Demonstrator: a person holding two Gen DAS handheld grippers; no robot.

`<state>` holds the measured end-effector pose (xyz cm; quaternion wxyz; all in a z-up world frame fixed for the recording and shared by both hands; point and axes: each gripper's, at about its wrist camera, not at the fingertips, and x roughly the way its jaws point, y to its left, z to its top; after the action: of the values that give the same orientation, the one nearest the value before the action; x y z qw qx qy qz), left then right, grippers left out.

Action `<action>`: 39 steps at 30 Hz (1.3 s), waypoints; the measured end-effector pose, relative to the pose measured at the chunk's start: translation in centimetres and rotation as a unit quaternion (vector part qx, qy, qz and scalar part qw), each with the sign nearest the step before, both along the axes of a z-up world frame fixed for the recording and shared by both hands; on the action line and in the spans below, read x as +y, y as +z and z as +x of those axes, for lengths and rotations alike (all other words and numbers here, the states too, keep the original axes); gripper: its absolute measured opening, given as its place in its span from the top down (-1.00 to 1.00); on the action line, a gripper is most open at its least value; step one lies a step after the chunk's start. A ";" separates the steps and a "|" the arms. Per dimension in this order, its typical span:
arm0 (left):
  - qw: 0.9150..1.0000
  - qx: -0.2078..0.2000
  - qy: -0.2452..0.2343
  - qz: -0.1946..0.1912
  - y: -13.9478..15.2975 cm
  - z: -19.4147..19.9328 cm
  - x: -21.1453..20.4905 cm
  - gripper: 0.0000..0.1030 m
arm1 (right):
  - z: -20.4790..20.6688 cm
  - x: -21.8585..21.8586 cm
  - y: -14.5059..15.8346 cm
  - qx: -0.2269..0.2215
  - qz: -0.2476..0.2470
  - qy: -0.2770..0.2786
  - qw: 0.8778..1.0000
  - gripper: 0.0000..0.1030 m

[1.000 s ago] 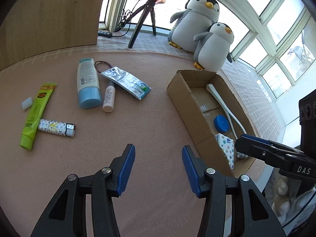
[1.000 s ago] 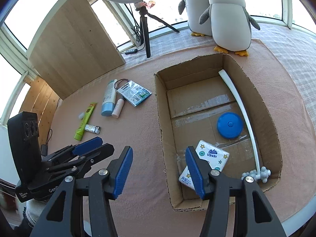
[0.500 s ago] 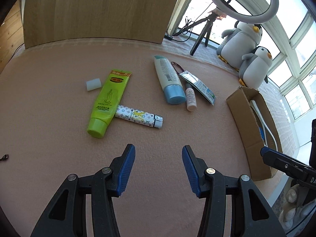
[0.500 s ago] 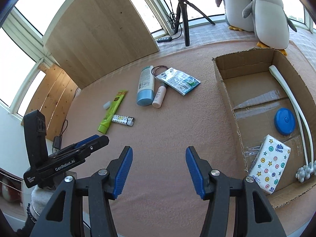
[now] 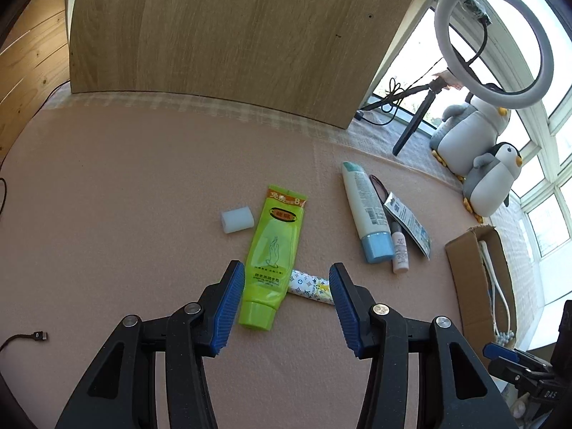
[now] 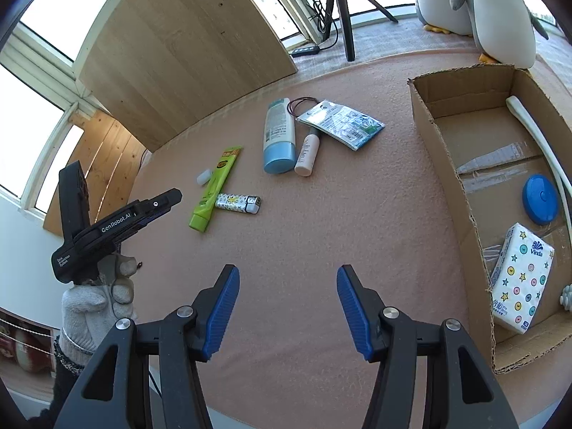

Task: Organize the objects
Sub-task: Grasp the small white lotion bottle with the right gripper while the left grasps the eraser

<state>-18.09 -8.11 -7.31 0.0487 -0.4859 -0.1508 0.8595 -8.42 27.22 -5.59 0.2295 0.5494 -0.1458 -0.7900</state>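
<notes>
My left gripper [image 5: 286, 271] is open and hovers over the cap end of a green tube [image 5: 275, 246], touching nothing. A patterned small tube [image 5: 311, 286] pokes out from under the green one. In the right wrist view the left gripper [image 6: 157, 203] sits just left of that green tube [image 6: 214, 189]. My right gripper [image 6: 287, 279] is open and empty above bare pink mat. A cardboard box [image 6: 443, 150] at the right holds a tissue pack [image 6: 522, 279], a blue lid [image 6: 540, 198] and a long white handle [image 6: 536, 132].
A white block [image 5: 237, 218], a white-and-blue bottle [image 5: 366, 214], a small pink bottle [image 5: 399, 250] and a sachet [image 5: 407, 221] lie on the mat. A wooden board [image 5: 232, 35], a tripod [image 6: 343, 10] and plush penguins [image 5: 493, 178] stand behind. A cable end [image 5: 37, 336] lies at the left.
My left gripper swung left from beside the box to above the green tube. My right gripper moved left from over the box to over the mat. Both stayed open.
</notes>
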 end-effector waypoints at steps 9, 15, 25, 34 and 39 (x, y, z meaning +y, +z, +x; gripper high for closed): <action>1.000 -0.005 0.028 0.002 -0.4 -3.6 -3.4 0.00 | 0.0 0.8 -0.1 -0.001 0.003 -0.016 1.000 -0.03; 1.000 -0.005 0.012 0.009 -0.7 -4.8 -2.0 0.00 | -0.7 1.6 0.4 0.009 0.005 -0.036 0.999 -0.03; 0.999 -0.042 0.010 -0.029 -4.1 -7.4 -2.5 0.16 | -5.4 0.0 0.7 0.024 0.004 -0.046 0.999 -0.02; 0.997 -0.075 0.000 -0.018 -7.0 -9.3 -2.8 0.25 | -6.6 -1.3 -1.7 -0.006 0.011 -0.042 0.999 0.02; 0.997 -0.079 -0.009 -0.017 -7.6 -9.4 -2.3 0.25 | -7.0 -1.2 -2.4 -0.014 0.017 -0.048 0.999 0.02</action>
<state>-27.50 -10.39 -14.90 0.0367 -0.5541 -0.1353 0.8206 -15.41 26.05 -8.01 0.1801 0.5567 -0.1618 -0.7946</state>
